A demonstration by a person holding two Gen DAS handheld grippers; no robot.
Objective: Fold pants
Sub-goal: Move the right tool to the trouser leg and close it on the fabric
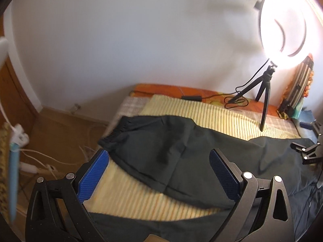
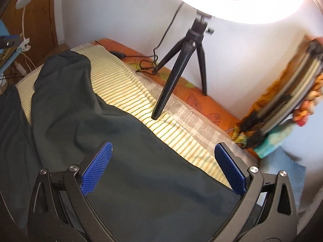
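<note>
Dark pants (image 1: pixel 171 151) lie spread on a striped yellow sheet (image 1: pixel 201 111) on the bed, one leg with an elastic cuff (image 1: pixel 119 130) reaching the left end. My left gripper (image 1: pixel 159 161) is open and empty above that leg, its blue pads (image 1: pixel 92 177) wide apart. The right gripper shows at the left wrist view's right edge (image 1: pixel 306 153). In the right wrist view the pants (image 2: pixel 131 161) fill the lower middle, both legs running off to the left. My right gripper (image 2: pixel 161 151) is open and empty above the wide part of the pants.
A lit ring light (image 1: pixel 282 26) on a black tripod (image 2: pixel 181 60) stands on the bed's far side by the white wall, its cable (image 1: pixel 236 100) trailing on the orange mattress (image 2: pixel 201 98). A folded tripod (image 2: pixel 286 104) lies by the head end. Wooden floor (image 1: pixel 60 133) and white cables lie left.
</note>
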